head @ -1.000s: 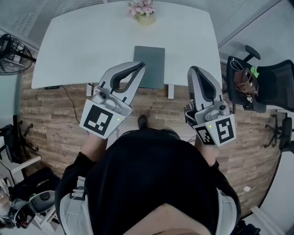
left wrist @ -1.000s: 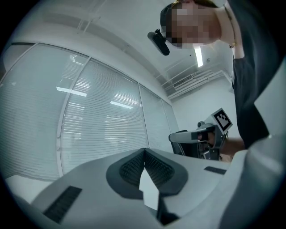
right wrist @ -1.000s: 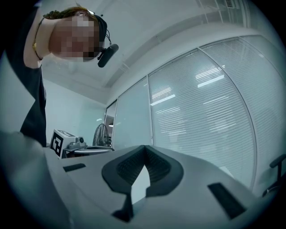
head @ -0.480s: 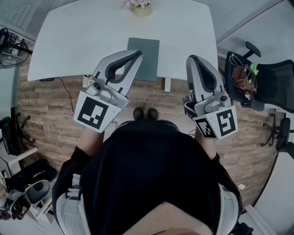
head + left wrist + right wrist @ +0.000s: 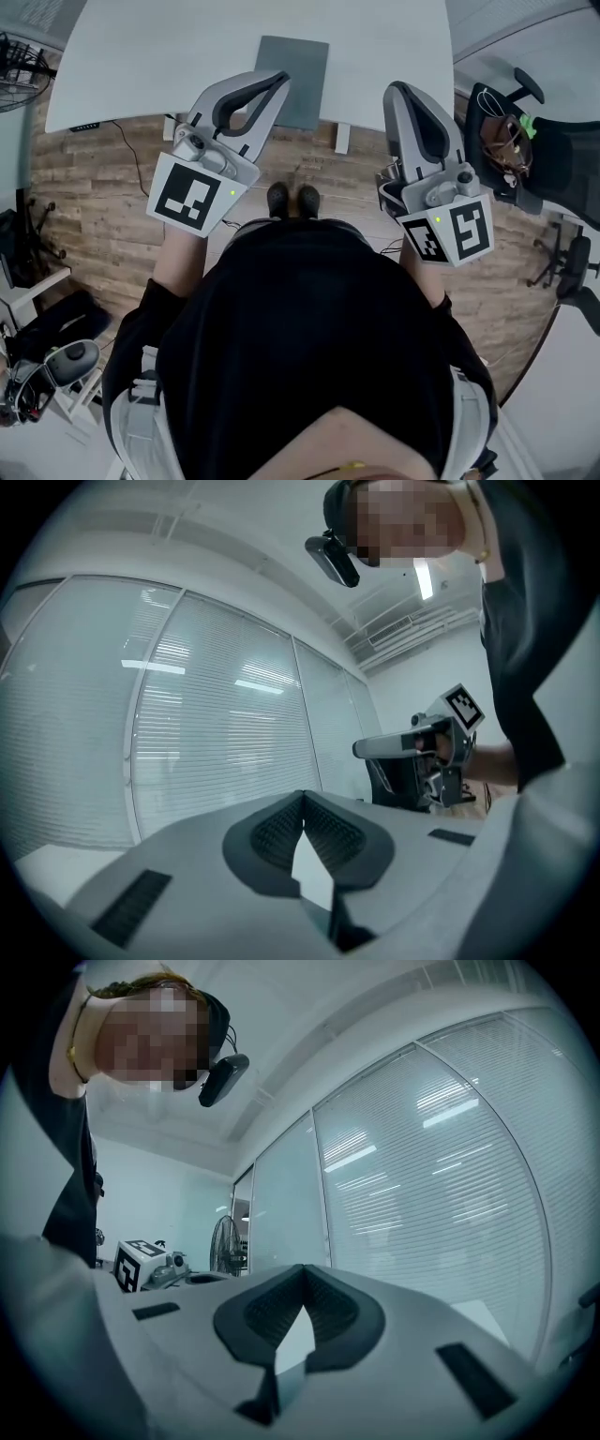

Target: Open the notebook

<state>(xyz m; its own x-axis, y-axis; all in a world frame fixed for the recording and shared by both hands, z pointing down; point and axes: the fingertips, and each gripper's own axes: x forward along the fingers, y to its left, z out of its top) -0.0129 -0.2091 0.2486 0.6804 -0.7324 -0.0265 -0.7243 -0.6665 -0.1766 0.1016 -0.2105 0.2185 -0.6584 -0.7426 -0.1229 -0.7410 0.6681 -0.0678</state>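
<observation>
A closed dark grey notebook (image 5: 298, 66) lies flat near the front edge of the white table (image 5: 141, 56). My left gripper (image 5: 279, 82) is held in front of the table, its tip over the notebook's near left corner in the head view; whether it touches I cannot tell. Its jaws are shut with nothing between them, tips meeting in the left gripper view (image 5: 303, 797). My right gripper (image 5: 396, 91) is to the notebook's right, apart from it, and is also shut and empty (image 5: 303, 1269). Neither gripper view shows the notebook.
A black office chair (image 5: 548, 155) with a bag on it stands to the right of the table. A fan (image 5: 17, 58) stands at the left, with a cable on the wooden floor (image 5: 94, 216). The person's shoes (image 5: 292, 199) are just before the table edge.
The person has stepped toward the table; table and notebook have slid up the picture and the flower pot has left view. The left gripper now overlaps the notebook's corner. Both stay shut.
</observation>
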